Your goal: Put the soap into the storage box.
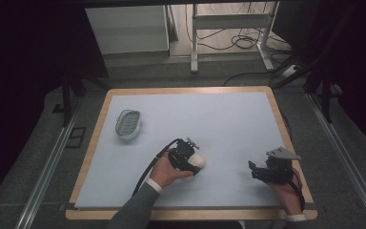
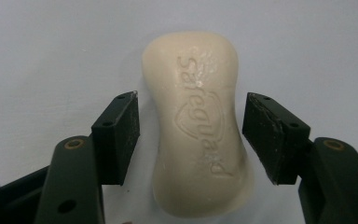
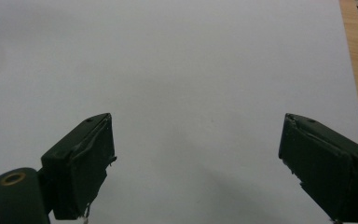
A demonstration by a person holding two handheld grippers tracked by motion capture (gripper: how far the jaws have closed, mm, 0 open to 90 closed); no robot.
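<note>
Cream waxy soap bar (image 2: 198, 126): smooth, embossed lettering. Black matt plastic fingers (image 2: 116, 135), scuffed pads. Pale matt sheet over wood-edged bench (image 1: 286, 129). Grey slotted plastic soap dish (image 1: 127, 124).

We can't tell if the left gripper (image 2: 190, 135) pads touch the soap bar (image 2: 198, 123) (slim gaps either side); its near end is cut off below the fingertips. Soap dish (image 1: 128, 123) contents too small to read.
</note>
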